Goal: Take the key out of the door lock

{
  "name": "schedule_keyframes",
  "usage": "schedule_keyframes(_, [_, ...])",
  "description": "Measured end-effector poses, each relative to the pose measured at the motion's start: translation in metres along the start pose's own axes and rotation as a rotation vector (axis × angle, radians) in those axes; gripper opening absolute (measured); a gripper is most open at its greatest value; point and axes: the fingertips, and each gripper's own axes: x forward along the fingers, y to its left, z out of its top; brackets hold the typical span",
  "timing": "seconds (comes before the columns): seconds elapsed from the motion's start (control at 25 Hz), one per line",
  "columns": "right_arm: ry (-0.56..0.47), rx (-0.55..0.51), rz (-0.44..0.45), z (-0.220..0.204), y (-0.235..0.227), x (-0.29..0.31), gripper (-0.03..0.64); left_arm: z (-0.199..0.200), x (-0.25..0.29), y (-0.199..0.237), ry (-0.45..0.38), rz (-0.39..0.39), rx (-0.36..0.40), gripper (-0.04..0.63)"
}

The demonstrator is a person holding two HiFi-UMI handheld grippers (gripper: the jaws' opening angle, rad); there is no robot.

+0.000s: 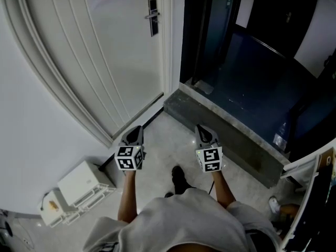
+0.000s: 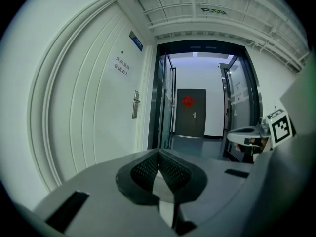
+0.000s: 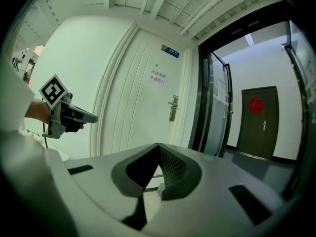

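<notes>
The white door (image 1: 105,51) stands ahead on the left, with its lock plate and lever handle (image 1: 153,16) high up and far from both grippers. The handle also shows in the left gripper view (image 2: 135,104) and the right gripper view (image 3: 173,107). A key is too small to make out. My left gripper (image 1: 137,129) and right gripper (image 1: 202,128) are held low, side by side, over the floor. The left gripper's (image 2: 159,152) jaws meet at the tips with nothing between them. So do the right gripper's (image 3: 158,145).
A grey stone threshold (image 1: 226,135) runs diagonally before a dark glass doorway on the right. A white box (image 1: 79,185) lies on the floor at lower left. A bottle (image 1: 280,136) stands by the step. A paper sign (image 2: 122,67) hangs on the door.
</notes>
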Motion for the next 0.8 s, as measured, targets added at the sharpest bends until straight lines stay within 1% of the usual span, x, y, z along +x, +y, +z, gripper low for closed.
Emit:
schedule_keyframes(0.24, [-0.016, -0.001, 0.012, 0.002, -0.01, 0.044, 0.023, 0.011, 0.033, 0.024, -0.012, 0.016, 0.007, 0.018])
schedule_keyframes(0.44, [-0.026, 0.003, 0.025, 0.0, -0.022, 0.09, 0.023, 0.019, 0.075, 0.044, -0.018, 0.031, 0.013, 0.018])
schedule_keyframes(0.64, [-0.036, 0.014, 0.032, -0.005, -0.049, 0.15, 0.023, 0.031, 0.136, 0.064, -0.02, 0.039, 0.024, 0.018])
schedule_keyframes(0.8, [-0.051, 0.024, 0.037, 0.006, -0.081, 0.214, 0.023, 0.058, 0.197, 0.086, -0.027, 0.047, 0.036, 0.018])
